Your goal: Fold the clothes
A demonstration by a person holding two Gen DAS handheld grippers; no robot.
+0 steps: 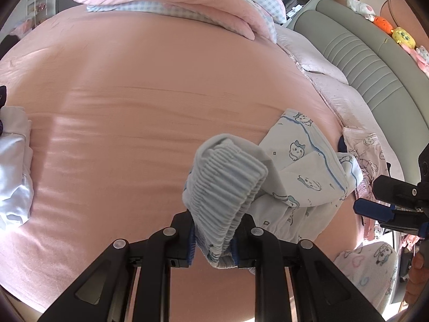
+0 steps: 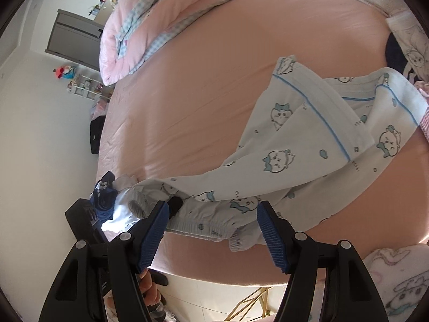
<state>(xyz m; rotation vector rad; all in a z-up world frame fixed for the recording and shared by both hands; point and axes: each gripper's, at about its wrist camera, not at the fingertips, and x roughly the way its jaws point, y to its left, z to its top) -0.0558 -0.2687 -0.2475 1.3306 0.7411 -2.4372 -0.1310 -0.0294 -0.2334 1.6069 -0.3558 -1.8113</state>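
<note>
Pinching the ribbed waistband (image 1: 225,187) of the cartoon-print pyjama trousers (image 2: 308,145), the left gripper (image 1: 214,244) lifts it off the pink bed (image 1: 134,107); the right gripper (image 2: 211,230) gapes wide, empty, above them.

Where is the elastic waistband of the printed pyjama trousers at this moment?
In the left wrist view, the waistband is bunched between the fingers of the left hand-held gripper, low at centre, above the pink bed sheet.

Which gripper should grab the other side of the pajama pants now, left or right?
Probably the right gripper. It is open, and the loose part of the waistband lies between its fingers. The left gripper is already shut on the other bunched end of the pants, so it is busy.
</note>
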